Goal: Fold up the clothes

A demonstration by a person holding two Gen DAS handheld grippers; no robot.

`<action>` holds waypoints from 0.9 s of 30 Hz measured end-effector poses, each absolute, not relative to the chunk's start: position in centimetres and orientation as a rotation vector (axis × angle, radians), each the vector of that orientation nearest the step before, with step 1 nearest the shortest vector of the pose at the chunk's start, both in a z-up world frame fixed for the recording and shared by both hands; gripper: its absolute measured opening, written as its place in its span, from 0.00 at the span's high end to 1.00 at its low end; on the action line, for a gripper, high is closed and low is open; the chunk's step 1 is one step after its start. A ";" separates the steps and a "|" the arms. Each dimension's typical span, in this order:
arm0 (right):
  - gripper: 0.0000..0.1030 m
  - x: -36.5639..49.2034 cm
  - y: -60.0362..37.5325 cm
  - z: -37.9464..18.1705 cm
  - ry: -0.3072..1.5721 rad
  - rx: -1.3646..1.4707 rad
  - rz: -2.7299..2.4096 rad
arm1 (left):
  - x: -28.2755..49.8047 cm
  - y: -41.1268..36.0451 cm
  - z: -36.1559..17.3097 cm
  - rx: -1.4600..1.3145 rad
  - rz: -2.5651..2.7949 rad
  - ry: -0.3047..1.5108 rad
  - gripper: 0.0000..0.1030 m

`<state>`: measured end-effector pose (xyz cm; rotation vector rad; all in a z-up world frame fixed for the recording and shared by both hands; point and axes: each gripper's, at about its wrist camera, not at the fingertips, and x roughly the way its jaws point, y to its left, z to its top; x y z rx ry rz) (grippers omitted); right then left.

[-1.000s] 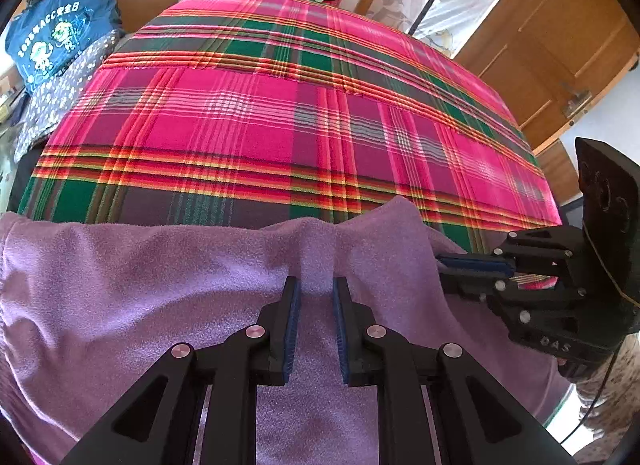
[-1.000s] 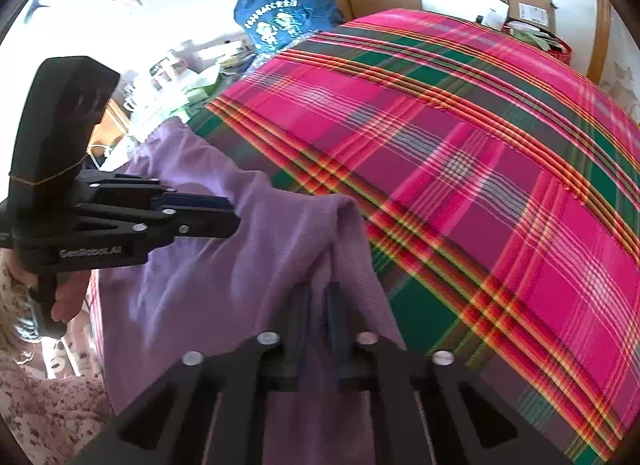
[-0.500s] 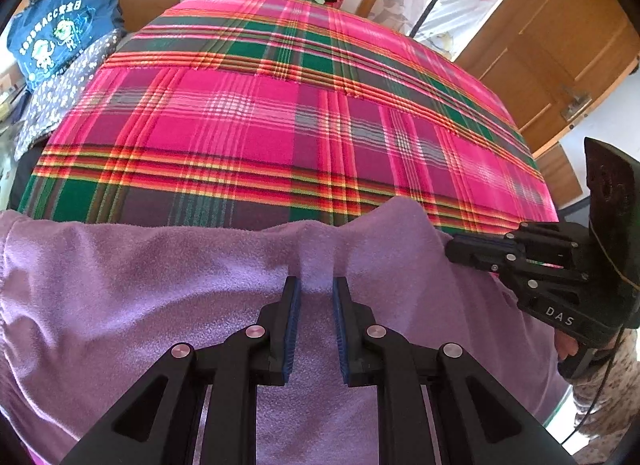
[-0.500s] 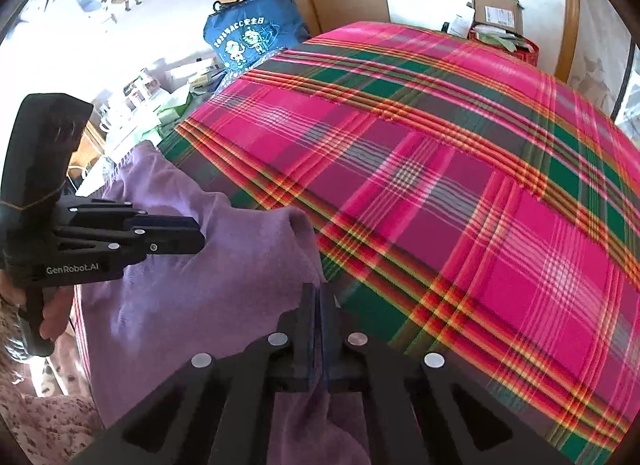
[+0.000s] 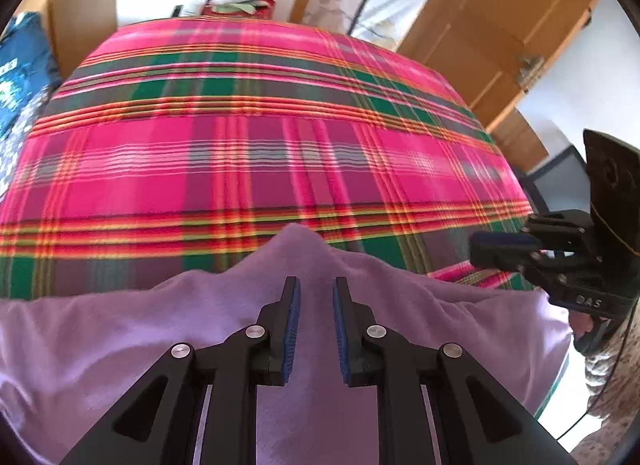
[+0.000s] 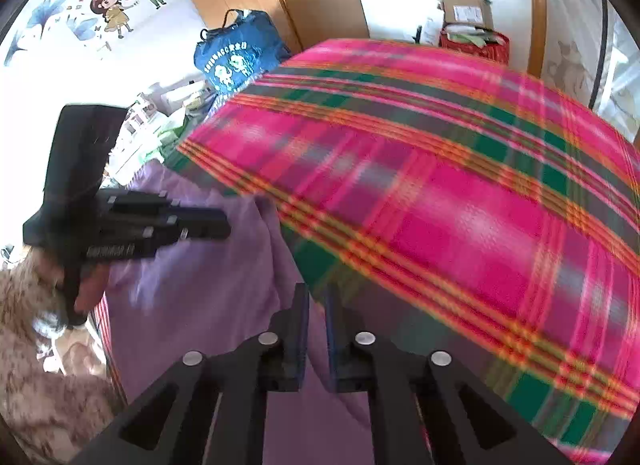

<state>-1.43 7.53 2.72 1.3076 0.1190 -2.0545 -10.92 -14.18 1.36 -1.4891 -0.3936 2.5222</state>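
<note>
Left edge: blue bag [image 5: 18, 77] is standing beside the bed [image 5: 240, 169], which is wearing a pink-green plaid cover. Purple fleece garment [image 5: 120, 329] is lying along the bed's near edge, bunching up into a small peak at the middle, with some of it hanging over the side. We are holding the left claw [image 5: 314, 293] tilted down over the garment's middle; its blue pads are standing a narrow gap apart and are gripping nothing, with the fleece showing below the gap. Moving right, the right claw [image 5: 486, 247] is hovering by the garment's right end, tips over the plaid. Its jaws are opening, and in its own view purple cloth is showing in the gap with the pads not pressing on it. A hand [image 5: 582, 325] is gripping its handle. Far right: wooden door [image 5: 500, 25].
</note>
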 end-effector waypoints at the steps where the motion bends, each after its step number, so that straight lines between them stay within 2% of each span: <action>1: 0.88 -1.1 7.9 2.5 0.118 1.320 -2.051 | -11.2 -14.1 1.2 -1.493 2.519 -0.391 0.83; 4: 0.85 -0.3 8.4 1.9 0.126 1.337 -2.034 | -11.4 -14.4 0.8 -1.518 2.510 -0.404 0.83; 8: 0.76 0.5 7.5 1.0 0.151 1.336 -1.974 | -11.6 -14.6 0.4 -1.541 2.506 -0.418 0.83; 16: 0.76 1.9 4.8 -0.3 0.294 1.318 -1.907 | -11.4 -14.9 0.2 -1.552 2.517 -0.439 0.83; 18: 0.79 1.9 5.1 -0.3 0.275 1.324 -1.912 | -11.4 -15.0 0.1 -1.557 2.514 -0.444 0.83; 20: 0.94 2.2 5.3 -0.2 0.274 1.317 -1.929 | -11.4 -15.0 0.1 -1.562 2.516 -0.453 0.83; 21: 0.96 2.6 5.3 0.0 0.277 1.304 -1.940 | -11.4 -15.0 0.1 -1.568 2.520 -0.451 0.83; 27: 0.97 4.9 4.8 1.2 0.331 1.217 -1.991 | -11.0 -15.4 1.4 -1.570 2.552 -0.462 0.83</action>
